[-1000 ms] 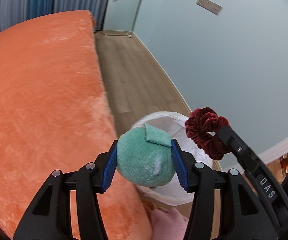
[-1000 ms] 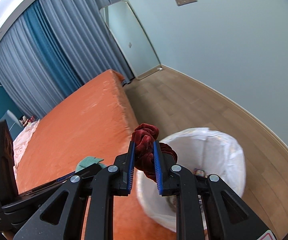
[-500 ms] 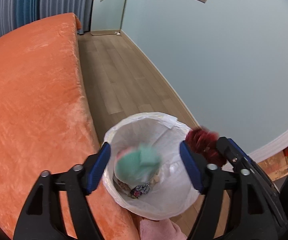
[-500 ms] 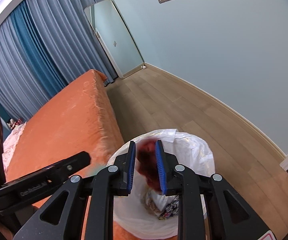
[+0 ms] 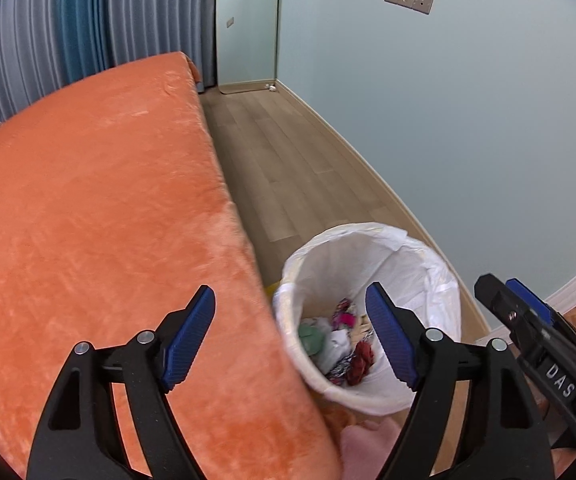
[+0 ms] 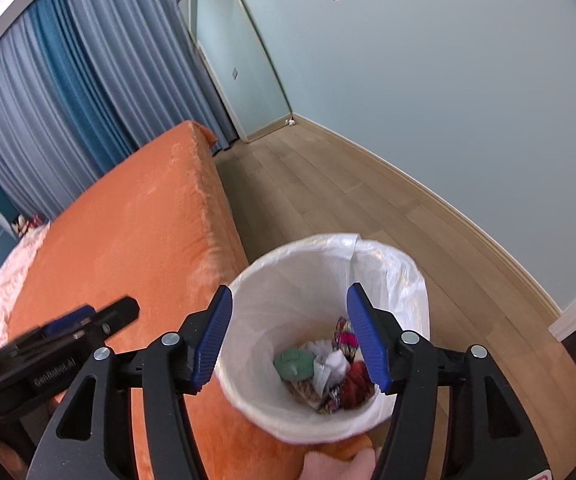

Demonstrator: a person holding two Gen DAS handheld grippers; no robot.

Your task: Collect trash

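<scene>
- Both grippers have their fingers spread wide and hold nothing: the left gripper (image 5: 290, 336) hangs over the edge of the bed (image 5: 87, 208) and the bin (image 5: 428, 264), and the right gripper (image 6: 290, 336) hangs directly above the bin (image 6: 320, 264).
- Trash lies at the bottom of the bin, inside the white liner: a green ball (image 6: 294, 364), a dark red scrunchie (image 6: 356, 386), white crumpled paper (image 6: 334, 364) and a colourful wrapper (image 6: 346, 338). In the left view the same green ball (image 5: 311, 339) and scrunchie (image 5: 362, 362) are seen.
- My judgement: the drop is complete for both pieces, so the step now is to lift the grippers away and look for more trash.
- To do it well, I would raise them straight up first, so that the fingers do not catch the thin liner or tip the bin, which stands just beside the bed.
- Writing: the left gripper's body shows "GenRobot.AI" in the right view, and the right gripper's body shows "DAS" in the left view. No other text can be read.
</scene>
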